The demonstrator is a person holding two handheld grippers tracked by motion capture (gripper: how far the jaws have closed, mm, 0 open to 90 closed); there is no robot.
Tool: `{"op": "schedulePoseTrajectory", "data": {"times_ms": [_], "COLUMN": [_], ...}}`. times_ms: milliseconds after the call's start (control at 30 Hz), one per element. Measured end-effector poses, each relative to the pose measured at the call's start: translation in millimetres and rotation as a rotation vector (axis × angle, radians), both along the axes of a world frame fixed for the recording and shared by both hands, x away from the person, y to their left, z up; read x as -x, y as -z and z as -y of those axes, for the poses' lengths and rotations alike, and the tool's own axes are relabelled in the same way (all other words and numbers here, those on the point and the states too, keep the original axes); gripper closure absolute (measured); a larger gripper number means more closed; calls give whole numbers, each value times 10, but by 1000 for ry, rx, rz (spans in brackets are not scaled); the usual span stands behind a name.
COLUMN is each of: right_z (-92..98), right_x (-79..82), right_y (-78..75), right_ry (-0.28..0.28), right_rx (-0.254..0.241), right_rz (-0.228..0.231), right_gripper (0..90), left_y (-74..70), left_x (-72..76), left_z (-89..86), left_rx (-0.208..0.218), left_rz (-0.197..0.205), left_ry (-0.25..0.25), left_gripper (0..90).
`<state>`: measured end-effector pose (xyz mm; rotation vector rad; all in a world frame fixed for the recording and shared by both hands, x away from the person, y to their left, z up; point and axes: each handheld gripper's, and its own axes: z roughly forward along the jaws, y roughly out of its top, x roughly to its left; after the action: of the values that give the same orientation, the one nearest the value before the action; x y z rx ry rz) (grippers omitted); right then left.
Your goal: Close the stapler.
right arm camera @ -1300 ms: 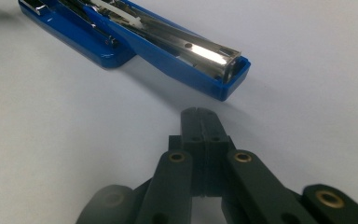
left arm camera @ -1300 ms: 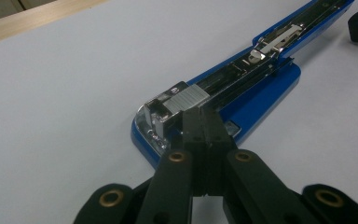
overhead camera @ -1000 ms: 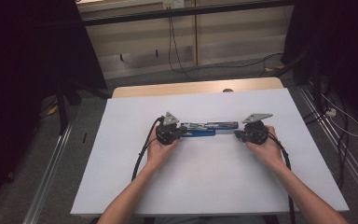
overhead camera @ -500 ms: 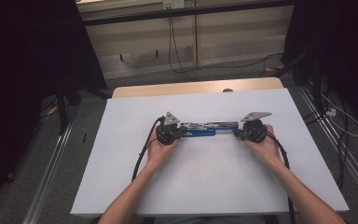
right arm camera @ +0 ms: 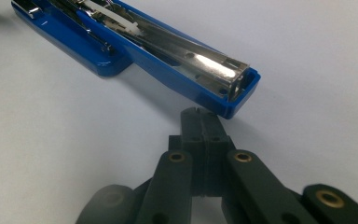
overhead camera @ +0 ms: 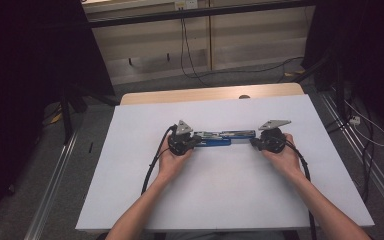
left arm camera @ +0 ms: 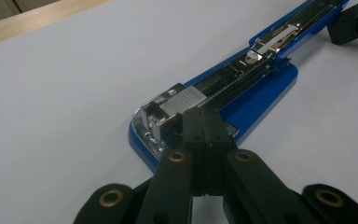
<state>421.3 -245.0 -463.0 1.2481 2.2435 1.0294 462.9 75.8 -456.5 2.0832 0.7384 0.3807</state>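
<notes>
Where closed grippers meet: opened blue stapler (overhead camera: 219, 138) (flat).

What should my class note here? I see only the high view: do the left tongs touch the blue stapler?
Observer: The left tongs are shut, and their tips lie over the stapler at its silver end.
Operator: And the right tongs?
Observer: The right tongs are shut too, right beside the stapler's blue corner; I cannot tell if they touch it.
Operator: Is it folded open?
Observer: Yes, its shiny staple channel faces up.
</notes>
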Motion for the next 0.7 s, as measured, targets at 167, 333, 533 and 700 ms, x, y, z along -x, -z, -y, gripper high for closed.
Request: {"op": "schedulePoseTrajectory", "data": {"times_ms": [167, 333, 533, 700], "right_z": [1, 2, 6, 12], "right_x": [-1, 4, 9, 12], "right_y": [1, -12, -24, -39], "right_ry": [0, 3, 7, 10], "right_rx": [-3, -8, -19, -25], "right_rz": [1, 9, 11, 14], "right_gripper": [900, 900, 900, 900], "left_y": [0, 1, 3, 3], "left_x": [2, 3, 3, 12], "left_z": [5, 5, 3, 12], "left_rx": [-3, -1, 2, 2], "left_rz": [5, 3, 1, 2], "left_ry": [-1, -1, -2, -6], "left_gripper": [900, 900, 900, 900]}}
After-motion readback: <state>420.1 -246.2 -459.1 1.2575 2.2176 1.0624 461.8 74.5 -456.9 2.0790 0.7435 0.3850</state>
